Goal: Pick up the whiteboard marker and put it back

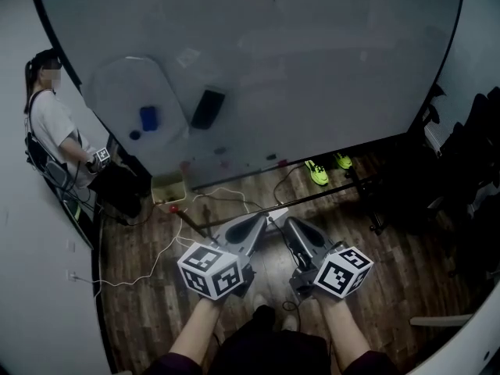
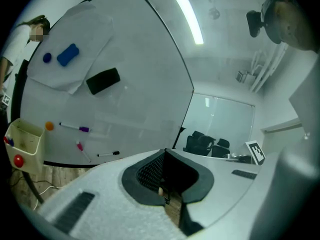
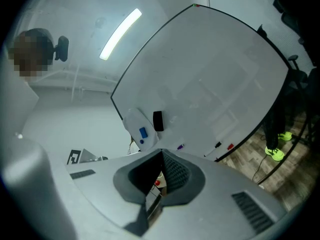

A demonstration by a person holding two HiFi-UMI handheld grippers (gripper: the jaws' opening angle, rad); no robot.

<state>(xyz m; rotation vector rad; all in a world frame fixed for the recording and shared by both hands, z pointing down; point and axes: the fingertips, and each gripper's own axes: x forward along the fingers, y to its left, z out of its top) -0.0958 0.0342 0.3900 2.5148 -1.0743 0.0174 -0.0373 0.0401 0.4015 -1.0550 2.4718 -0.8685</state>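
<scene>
Three whiteboard markers cling low on the whiteboard (image 1: 312,61): a purple-capped marker (image 2: 74,128), a red-capped marker (image 2: 82,150) and a black-capped marker (image 2: 108,154). The right gripper view shows them too, the black-capped marker (image 3: 214,148) between the purple one (image 3: 180,147) and the red one (image 3: 229,147). My left gripper (image 1: 264,219) and right gripper (image 1: 291,223) hang low over the floor, well short of the board. Both are shut with nothing between the jaws. The left gripper (image 2: 165,153) and right gripper (image 3: 161,154) each show jaw tips meeting.
A black eraser (image 1: 208,108) and a blue magnet (image 1: 148,118) sit on the board. A beige box (image 1: 168,187) hangs at its lower left corner. A person (image 1: 55,131) stands at the left. Green shoes (image 1: 316,172), cables and dark chairs (image 1: 469,178) lie on the wooden floor.
</scene>
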